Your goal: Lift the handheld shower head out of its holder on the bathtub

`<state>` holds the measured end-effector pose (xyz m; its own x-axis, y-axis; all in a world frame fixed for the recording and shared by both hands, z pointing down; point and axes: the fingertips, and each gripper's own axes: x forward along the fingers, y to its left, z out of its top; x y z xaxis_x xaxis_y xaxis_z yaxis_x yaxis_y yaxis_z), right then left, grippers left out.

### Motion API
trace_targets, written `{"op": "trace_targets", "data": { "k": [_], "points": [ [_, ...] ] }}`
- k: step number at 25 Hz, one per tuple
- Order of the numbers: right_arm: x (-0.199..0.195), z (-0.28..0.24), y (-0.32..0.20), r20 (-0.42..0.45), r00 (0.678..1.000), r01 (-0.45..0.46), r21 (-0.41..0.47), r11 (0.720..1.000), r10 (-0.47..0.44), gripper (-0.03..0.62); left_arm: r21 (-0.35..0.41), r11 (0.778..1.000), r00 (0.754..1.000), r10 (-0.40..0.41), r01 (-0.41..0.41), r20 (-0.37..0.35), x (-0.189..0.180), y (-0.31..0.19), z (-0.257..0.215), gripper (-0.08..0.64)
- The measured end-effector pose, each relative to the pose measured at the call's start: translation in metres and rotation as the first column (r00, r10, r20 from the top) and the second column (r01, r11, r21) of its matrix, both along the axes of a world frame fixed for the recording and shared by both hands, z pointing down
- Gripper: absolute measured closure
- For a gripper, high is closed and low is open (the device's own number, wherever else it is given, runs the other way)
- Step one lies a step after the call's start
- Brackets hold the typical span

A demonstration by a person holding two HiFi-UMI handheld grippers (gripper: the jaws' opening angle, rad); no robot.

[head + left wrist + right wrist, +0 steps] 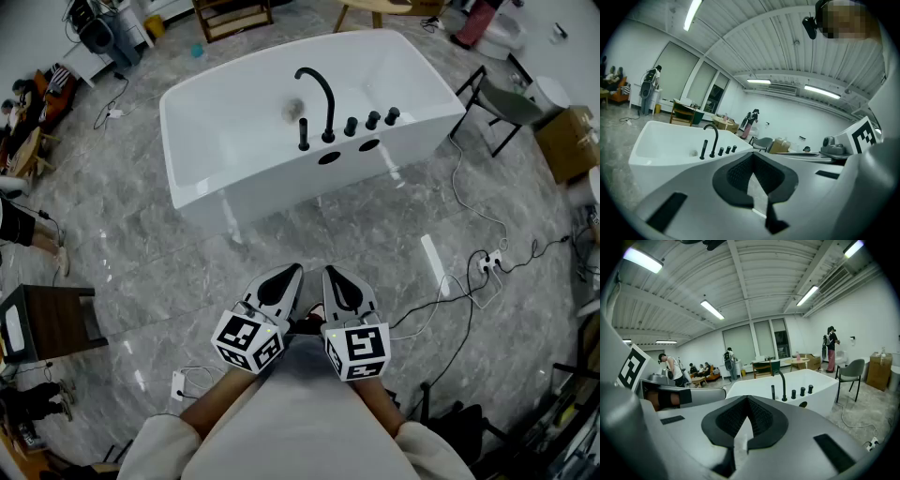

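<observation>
The white bathtub (206,141) stands on the grey marble floor ahead of me. On its near deck, the slim black handheld shower head (303,134) stands upright in its holder, left of the curved black faucet (319,94) and three black knobs (372,120). My left gripper (284,275) and right gripper (335,277) are held side by side near my body, well short of the tub, both shut and empty. The left gripper view shows the shower head (703,150) far beyond the closed left gripper (754,187). The right gripper view shows the shower head (773,392) past the right gripper (740,437).
A dark chair (502,103) and a cardboard box (569,141) stand right of the tub. A power strip (489,264) with cables and a white bar (433,265) lie on the floor at my right. A small dark table (52,323) is at my left. People sit at the far left.
</observation>
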<state>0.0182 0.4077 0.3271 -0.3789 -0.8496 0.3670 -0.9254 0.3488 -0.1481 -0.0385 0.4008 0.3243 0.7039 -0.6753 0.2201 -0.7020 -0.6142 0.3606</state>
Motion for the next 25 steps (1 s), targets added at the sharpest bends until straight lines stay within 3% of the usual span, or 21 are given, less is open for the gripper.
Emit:
{"op": "trace_targets", "data": {
  "k": [9,18,25],
  "points": [
    [-0.001,0.001,0.0,0.005,1.0,-0.01,0.004,1.0,0.01,0.574,0.01,1.0,0.999,0.005,-0.005,-0.032,0.005,-0.009,-0.009,0.555],
    [-0.001,0.003,-0.001,0.079,0.996,-0.03,-0.006,1.0,0.031,0.574,-0.001,1.0,1.0,0.021,-0.021,0.001,0.005,-0.009,-0.007,0.555],
    [0.005,0.009,-0.026,0.058,0.997,-0.043,-0.021,0.999,0.045,0.574,0.0,0.999,0.999,0.047,-0.047,-0.024,0.012,-0.039,-0.005,0.555]
  ]
}}
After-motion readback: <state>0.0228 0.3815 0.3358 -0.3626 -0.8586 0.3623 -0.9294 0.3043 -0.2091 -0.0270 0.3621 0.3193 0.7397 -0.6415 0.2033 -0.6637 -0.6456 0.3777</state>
